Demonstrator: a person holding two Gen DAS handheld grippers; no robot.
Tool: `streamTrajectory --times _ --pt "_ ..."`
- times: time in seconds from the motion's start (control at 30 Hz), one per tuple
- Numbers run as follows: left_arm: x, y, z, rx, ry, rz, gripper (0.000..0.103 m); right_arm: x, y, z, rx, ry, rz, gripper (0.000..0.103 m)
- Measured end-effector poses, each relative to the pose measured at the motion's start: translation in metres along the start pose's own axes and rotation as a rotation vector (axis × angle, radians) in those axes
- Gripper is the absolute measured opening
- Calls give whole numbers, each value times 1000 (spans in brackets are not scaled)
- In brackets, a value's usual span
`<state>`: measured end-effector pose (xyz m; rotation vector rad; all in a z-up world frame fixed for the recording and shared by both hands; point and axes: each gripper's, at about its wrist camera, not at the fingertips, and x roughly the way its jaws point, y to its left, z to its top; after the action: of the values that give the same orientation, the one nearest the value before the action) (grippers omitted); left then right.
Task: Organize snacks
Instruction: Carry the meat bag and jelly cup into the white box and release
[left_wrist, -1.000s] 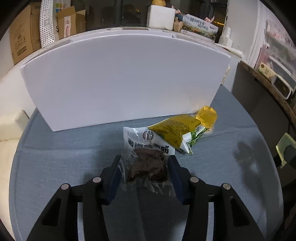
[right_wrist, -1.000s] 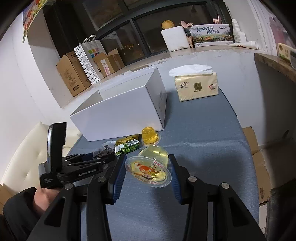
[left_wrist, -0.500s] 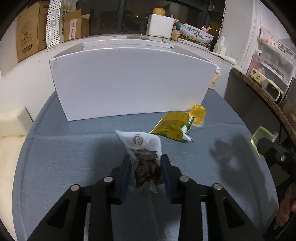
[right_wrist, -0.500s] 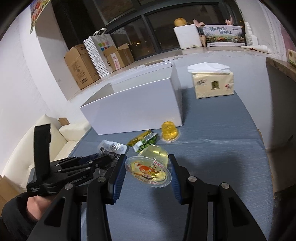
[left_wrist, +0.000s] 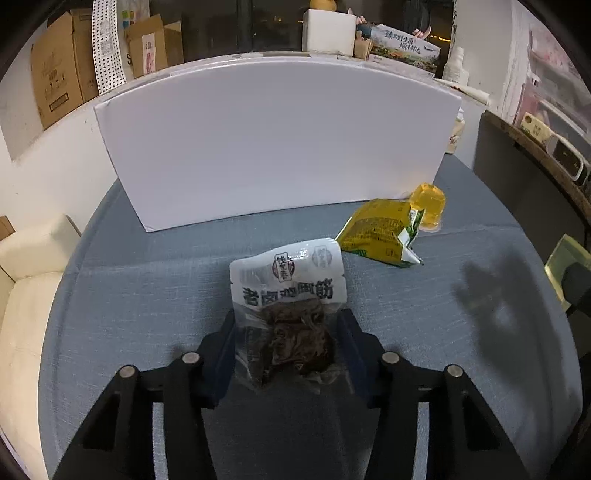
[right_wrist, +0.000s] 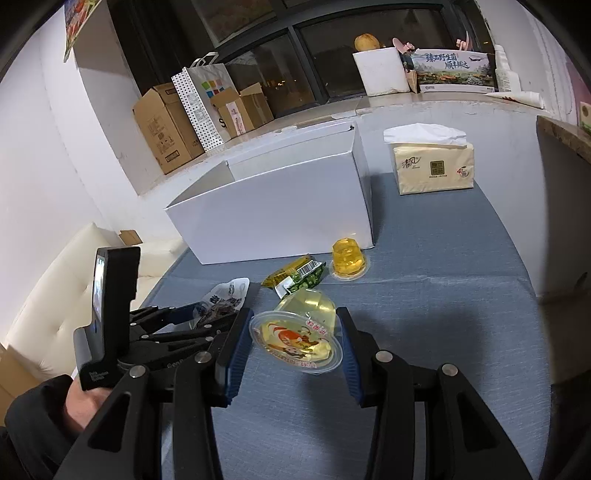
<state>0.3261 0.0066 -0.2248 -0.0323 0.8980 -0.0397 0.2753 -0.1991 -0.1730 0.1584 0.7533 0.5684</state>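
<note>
**Both tools loaded: transfer to the box pending**

Left tool (left_wrist: 286, 343) is closed on the clear packet of dark braised snack (left_wrist: 291, 314), gripped at its lower, filled half; the printed white top projects forward, free of the pads. Right tool (right_wrist: 295, 341) is closed on the large jelly cup (right_wrist: 299, 339), held at its sides with the foil lid tilted toward the camera. Whether either item is clear of the grey table (right_wrist: 443, 314) cannot be told with certainty.

Two snacks are left on the table near the right end of the front wall of the white box (right_wrist: 280, 210): a yellow-green packet (right_wrist: 295, 275) and, just beside it, a small jelly cup (right_wrist: 347, 254). A tissue pack (right_wrist: 432, 166) stands toward the far right corner, well apart.

The step in hand is judged to be carrying both items into the box. The following is recommended:

- Each tool should be raised above the box rim before it is moved forward, so the front wall is not struck.
- The braised packet is soft; its loose top is likely to droop, so extra clearance should be allowed.
- The jelly cup is smooth and tapered and is judged liable to slip; grip pressure should be held steady and the cup kept from tilting further.
- Release should be made low inside the box, one tool at a time.
</note>
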Motion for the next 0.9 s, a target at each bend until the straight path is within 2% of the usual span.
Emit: streamTrajectory --times 0.03,0.07,0.23,0.33,0.37,0.4,0.43,0.53,0.63,0.9 --pt "-3 2 -1 1 -17 -1 49 0 0 0 -1 0 1 48" --pt "-11 6 -5 0 -41 3 39 0 0 0 -2 -2 0 48" --pt "-18 11 -5 10 -28 -23 34 3 5 1 -5 2 5 48" --pt "-31 16 -7 0 -62 -37 29 1 9 1 -9 -8 11 48" --pt "-38 21 -12 -2 -78 -43 11 1 9 1 -10 -6 10 48" --pt "-45 22 -12 -8 -98 -60 10 1 10 1 -13 -4 9 48" --pt "-51 22 -10 -12 -104 -75 1 1 11 2 -14 -3 9 48" --pt "-56 19 -9 25 -103 -85 1 1 14 4 -18 -6 11 48" --pt "-52 21 -7 14 -91 -106 1 0 17 5 -21 -13 12 48" --pt "-78 21 4 5 -165 -129 1 -1 21 7 -24 -13 15 48"
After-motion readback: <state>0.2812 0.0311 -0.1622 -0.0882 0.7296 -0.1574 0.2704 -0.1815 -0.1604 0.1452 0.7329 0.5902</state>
